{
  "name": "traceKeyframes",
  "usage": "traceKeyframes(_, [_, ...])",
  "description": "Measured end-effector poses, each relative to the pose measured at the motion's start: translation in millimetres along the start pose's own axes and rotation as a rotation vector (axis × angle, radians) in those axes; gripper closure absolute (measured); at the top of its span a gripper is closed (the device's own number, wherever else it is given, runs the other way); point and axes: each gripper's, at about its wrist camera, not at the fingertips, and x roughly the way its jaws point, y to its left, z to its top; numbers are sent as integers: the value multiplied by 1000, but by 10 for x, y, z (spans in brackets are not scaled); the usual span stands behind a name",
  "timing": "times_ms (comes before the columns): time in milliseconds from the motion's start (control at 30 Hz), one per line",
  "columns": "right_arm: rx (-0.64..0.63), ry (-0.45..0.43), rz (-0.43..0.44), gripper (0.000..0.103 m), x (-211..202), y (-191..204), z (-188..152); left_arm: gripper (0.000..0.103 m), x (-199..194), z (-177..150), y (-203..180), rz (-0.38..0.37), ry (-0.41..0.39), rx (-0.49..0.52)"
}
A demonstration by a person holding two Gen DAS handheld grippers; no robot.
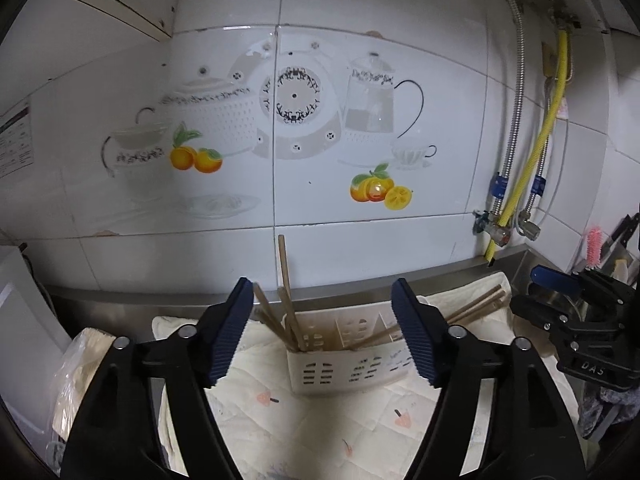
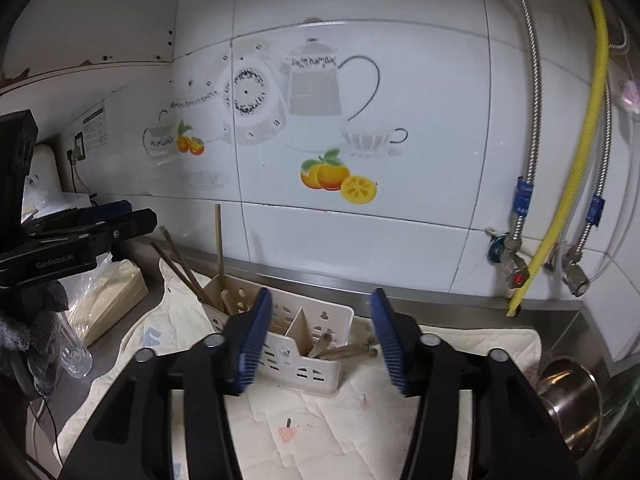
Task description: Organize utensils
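A white slotted utensil holder point(image 1: 348, 368) stands on a cream quilted cloth point(image 1: 320, 432) by the tiled wall; it also shows in the right wrist view point(image 2: 304, 344). Several wooden chopsticks point(image 1: 286, 292) stand in its left compartment point(image 2: 219, 256). More chopsticks point(image 1: 476, 306) lean out of its right side onto the cloth point(image 2: 348, 350). My left gripper point(image 1: 324, 336) is open and empty, just in front of the holder. My right gripper point(image 2: 320, 340) is open and empty, facing the holder. Each gripper shows at the edge of the other's view.
A steel pot point(image 2: 572, 396) sits at the right. A bag of wooden items point(image 2: 108, 304) and a clear bottle point(image 2: 76, 354) lie at the left. Pipes and a yellow hose point(image 2: 560, 220) run down the wall. A pink brush point(image 1: 594, 246) stands far right.
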Motion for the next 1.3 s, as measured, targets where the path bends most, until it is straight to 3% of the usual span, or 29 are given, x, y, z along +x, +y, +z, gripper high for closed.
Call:
traceKeyframes(433, [-12,-21,-17,18,-338,260,-410,5,-444,-472,5,33,-17,-24])
traceKeyframes(733, [33,4,-20,11,-423,294,-689,5,-536,-792,-9,82,12,-21])
traceKeyframes(1300, [56,42,-54,7,-465,345,-1169,5,-651,-1276,-4,87,65,-48])
